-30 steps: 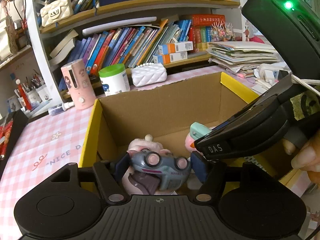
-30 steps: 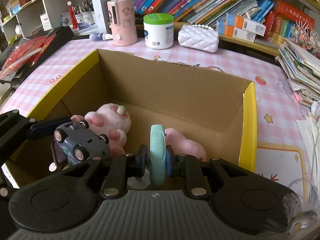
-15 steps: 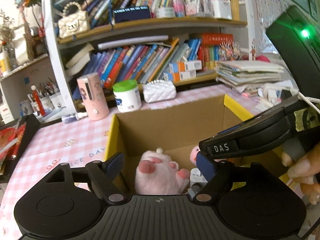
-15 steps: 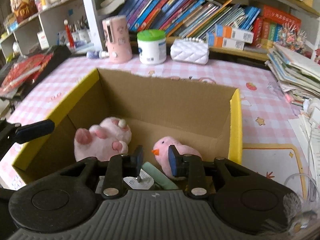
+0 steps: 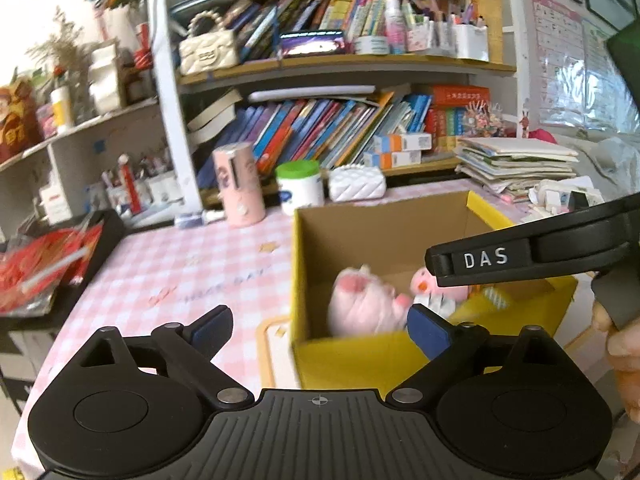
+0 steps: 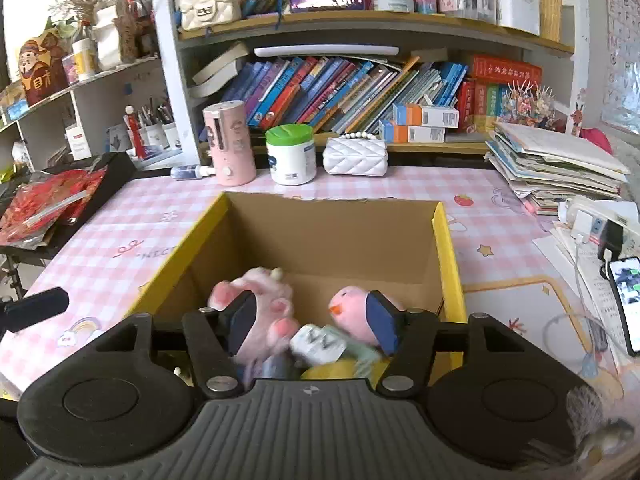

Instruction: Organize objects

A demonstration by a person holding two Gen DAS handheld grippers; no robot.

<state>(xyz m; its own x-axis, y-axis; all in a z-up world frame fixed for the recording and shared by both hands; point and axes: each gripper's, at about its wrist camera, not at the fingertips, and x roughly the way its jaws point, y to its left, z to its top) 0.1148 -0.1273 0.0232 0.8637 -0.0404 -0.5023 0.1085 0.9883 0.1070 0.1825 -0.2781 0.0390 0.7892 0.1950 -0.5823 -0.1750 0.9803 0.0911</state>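
A cardboard box with yellow rims (image 6: 448, 248) stands on the pink checked table. In it lie a pink plush animal (image 6: 256, 284), a pink bird plush (image 6: 352, 300), a small white item (image 6: 318, 344), a teal object (image 6: 360, 354) and a blurred grey toy car (image 6: 276, 364). My right gripper (image 6: 312, 320) hovers above the box's near end; its jaws are opening with nothing between them. My left gripper (image 5: 320, 328) is near the box's (image 5: 360, 356) left front corner, its jaws opening wide and empty. One finger of the right gripper (image 5: 480, 260) crosses the left wrist view.
Behind the box stand a pink cylinder (image 6: 230, 144), a white jar with a green lid (image 6: 290, 154) and a white quilted purse (image 6: 356, 156), below full bookshelves. A black tray of red packets (image 6: 52, 204) sits left. Stacked papers (image 6: 556, 164) and a phone (image 6: 628, 300) sit right.
The left gripper let go of the grey toy car and the right let go of the teal object, both into the box. Both grippers opened, rose and drew back from the box.
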